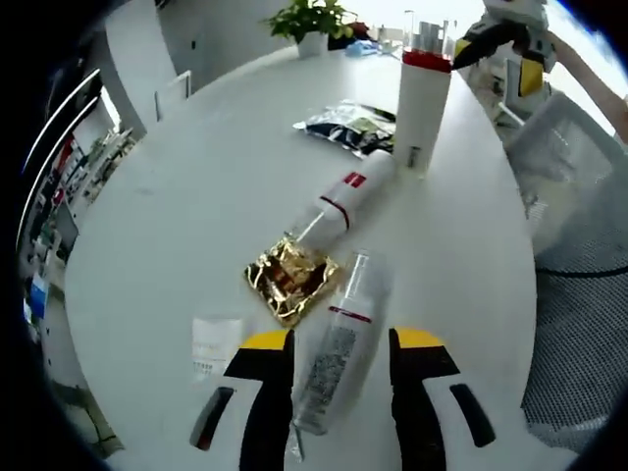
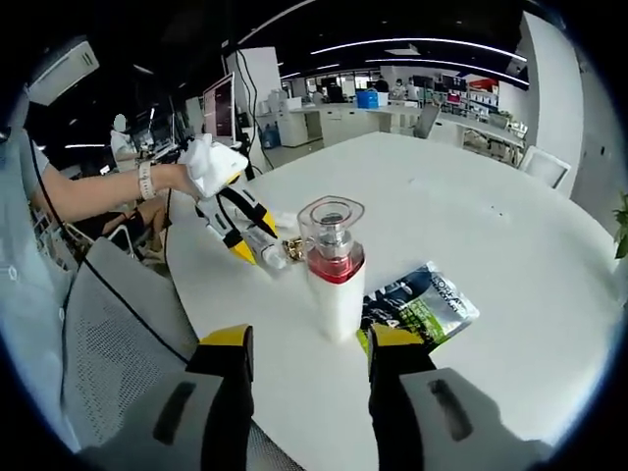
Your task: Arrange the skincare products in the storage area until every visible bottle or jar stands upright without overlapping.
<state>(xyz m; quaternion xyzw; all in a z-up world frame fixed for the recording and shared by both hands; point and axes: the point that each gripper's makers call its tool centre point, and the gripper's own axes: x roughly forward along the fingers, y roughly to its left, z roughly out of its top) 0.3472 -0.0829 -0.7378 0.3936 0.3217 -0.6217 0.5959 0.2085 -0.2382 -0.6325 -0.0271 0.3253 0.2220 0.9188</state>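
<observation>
A clear bottle (image 1: 334,363) with a printed label lies flat on the white table (image 1: 196,196), between the jaws of my left gripper (image 1: 340,339), which is open around it. Beyond it lies a white bottle with red bands (image 1: 339,201), also on its side. A tall white bottle with a red collar (image 1: 422,108) stands upright farther off. In the right gripper view that upright bottle (image 2: 334,275) with its clear cap stands just ahead of my open right gripper (image 2: 309,343). The left gripper (image 2: 235,226) shows there too, held by a gloved hand over the clear bottle (image 2: 267,247).
A crumpled gold foil packet (image 1: 289,280) lies between the two fallen bottles. A small pale sachet (image 1: 216,343) sits left of my left jaw. A dark printed sachet (image 1: 348,126) (image 2: 417,304) rests beside the upright bottle. Mesh chairs (image 1: 579,226) (image 2: 108,334) stand at the table edge; a plant (image 1: 314,20) at the far end.
</observation>
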